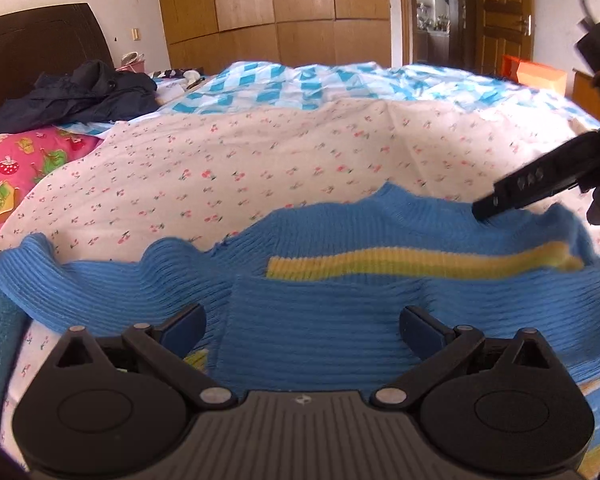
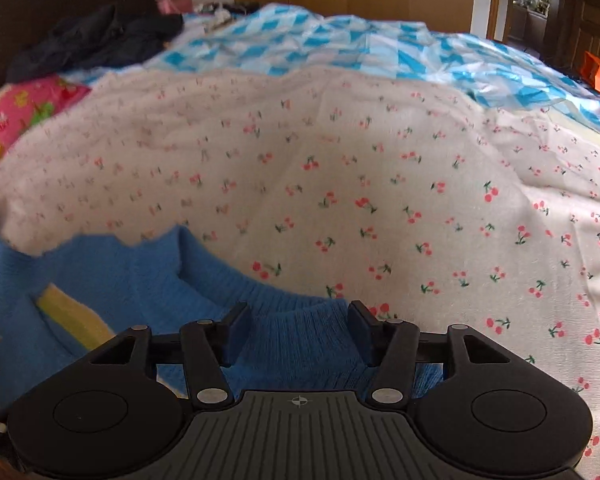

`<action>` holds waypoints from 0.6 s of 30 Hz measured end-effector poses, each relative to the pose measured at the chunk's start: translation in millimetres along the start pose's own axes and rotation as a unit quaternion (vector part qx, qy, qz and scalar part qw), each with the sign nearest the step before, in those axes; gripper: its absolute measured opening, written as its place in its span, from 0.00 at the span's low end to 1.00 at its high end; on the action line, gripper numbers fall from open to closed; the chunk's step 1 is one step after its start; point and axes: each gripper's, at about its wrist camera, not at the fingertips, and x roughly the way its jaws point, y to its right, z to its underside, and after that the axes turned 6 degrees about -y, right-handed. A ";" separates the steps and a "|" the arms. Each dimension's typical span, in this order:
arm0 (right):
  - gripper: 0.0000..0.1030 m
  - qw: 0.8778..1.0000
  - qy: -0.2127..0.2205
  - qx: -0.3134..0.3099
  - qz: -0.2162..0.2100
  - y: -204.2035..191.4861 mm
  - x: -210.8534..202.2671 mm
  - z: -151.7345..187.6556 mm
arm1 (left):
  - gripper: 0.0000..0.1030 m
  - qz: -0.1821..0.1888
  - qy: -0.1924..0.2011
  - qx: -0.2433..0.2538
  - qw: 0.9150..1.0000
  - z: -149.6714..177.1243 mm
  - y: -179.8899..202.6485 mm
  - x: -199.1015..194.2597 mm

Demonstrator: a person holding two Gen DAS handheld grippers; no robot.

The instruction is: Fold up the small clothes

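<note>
Blue sweater (image 1: pixel 340 280) lies flat on cherry-print sheet (image 1: pixel 228 168), near its front edge. Left gripper (image 1: pixel 302 330): jaws wide apart over sweater body. Right gripper (image 2: pixel 298 330): jaws apart, straddling sweater's far edge. Pinch single edge layer squarely; lift both sides evenly to keep fold straight.

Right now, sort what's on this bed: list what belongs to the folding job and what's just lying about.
For the job:
blue knit sweater
left gripper, jaws open
right gripper, jaws open over the sweater's edge
cherry-print sheet, the folding surface

Lying about:
dark jacket
pink pillow
blue checked quilt
</note>
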 end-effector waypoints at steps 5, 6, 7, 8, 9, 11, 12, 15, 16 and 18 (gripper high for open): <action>0.05 1.000 0.018 0.006 -0.008 -17.5 -0.9 -10.6 | 1.00 0.006 -0.019 -0.029 0.999 -0.8 -13.4 12.7; 0.05 1.000 0.015 0.008 -0.009 -20.1 1.3 -15.6 | 1.00 0.000 -0.015 -0.030 0.999 -1.8 -14.9 12.4; 0.06 1.000 0.005 0.005 0.001 -24.2 5.6 -20.3 | 1.00 -0.008 -0.012 -0.029 0.999 -2.3 -16.2 12.0; 0.09 1.000 -0.001 0.001 0.015 -27.9 7.8 -23.5 | 1.00 -0.014 -0.011 -0.031 0.999 -2.3 -18.6 11.0; 0.16 1.000 0.002 -0.001 0.023 -30.9 5.9 -25.5 | 1.00 -0.012 -0.011 -0.036 0.999 -2.2 -21.9 9.6; 0.19 1.000 0.020 0.005 0.004 -35.5 -5.8 -28.2 | 1.00 -0.001 -0.009 -0.053 0.999 -3.1 -28.9 5.9; 0.30 0.999 0.023 0.010 -0.026 -39.0 -11.3 -31.1 | 1.00 0.003 -0.007 -0.058 0.998 -3.7 -30.7 4.7; 0.41 0.998 0.036 -0.014 -0.059 -59.6 -15.4 -40.3 | 1.00 0.014 -0.001 -0.059 0.998 -5.2 -33.1 1.9; 0.45 0.998 0.027 -0.029 -0.052 -67.4 -11.1 -43.9 | 1.00 0.015 0.001 -0.058 0.998 -5.1 -33.4 0.5; 0.49 0.998 -0.009 -0.030 -0.048 -74.4 4.8 -49.0 | 1.00 0.019 0.006 -0.059 0.998 -5.7 -33.9 -1.7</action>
